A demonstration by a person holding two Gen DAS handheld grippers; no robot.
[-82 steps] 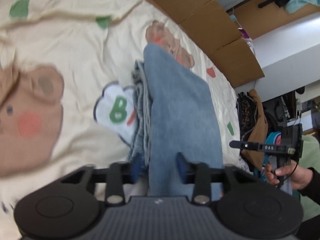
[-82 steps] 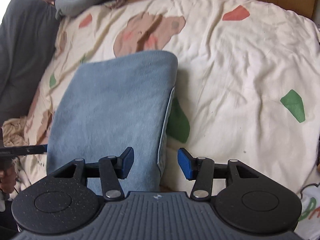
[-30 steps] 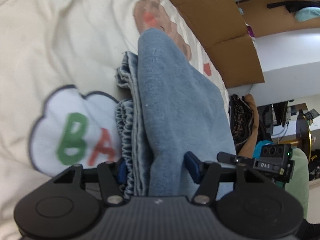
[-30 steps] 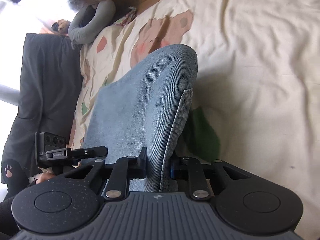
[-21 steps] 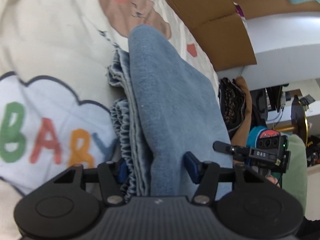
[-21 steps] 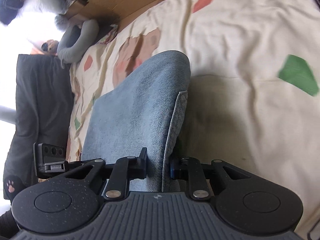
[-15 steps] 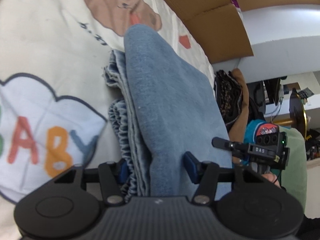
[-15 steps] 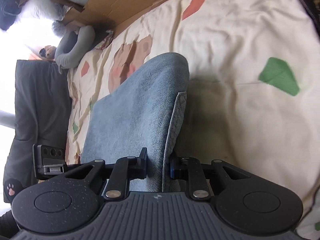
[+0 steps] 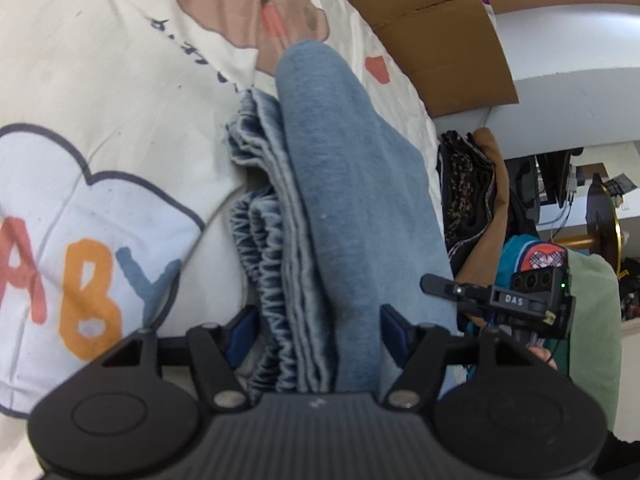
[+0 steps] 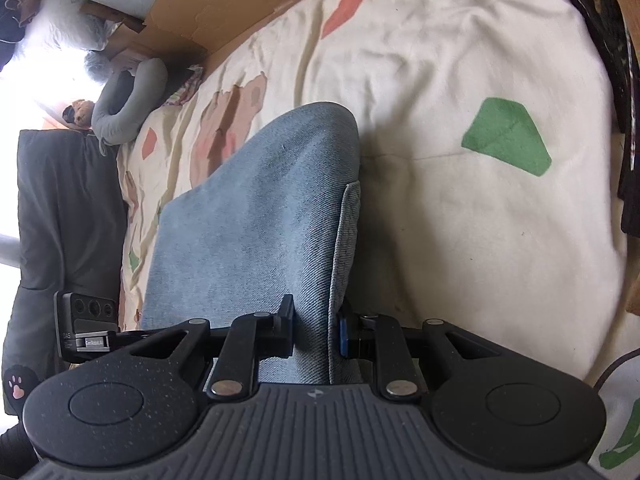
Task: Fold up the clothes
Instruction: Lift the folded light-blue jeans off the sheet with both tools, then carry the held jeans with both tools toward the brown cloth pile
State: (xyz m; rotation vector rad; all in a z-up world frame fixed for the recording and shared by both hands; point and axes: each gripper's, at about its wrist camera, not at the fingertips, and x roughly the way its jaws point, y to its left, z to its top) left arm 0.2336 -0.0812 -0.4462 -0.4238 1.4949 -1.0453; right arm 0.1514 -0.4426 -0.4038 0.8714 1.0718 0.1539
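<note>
The left gripper [image 9: 316,326] is opening, its jaws spread clear of the folded jeans [image 9: 344,200] lying between them. The right gripper [image 10: 314,330] is clenched on the jeans' edge. Ahead of both, the jeans stretch away across the cream quilt [image 10: 460,80].

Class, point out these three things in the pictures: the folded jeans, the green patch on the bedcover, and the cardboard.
folded jeans [image 10: 256,216], right wrist view, broad top face of the fold.
green patch [image 10: 508,142], right wrist view, its middle.
cardboard [image 9: 436,28], left wrist view, flat panel beside the bedcover.
</note>
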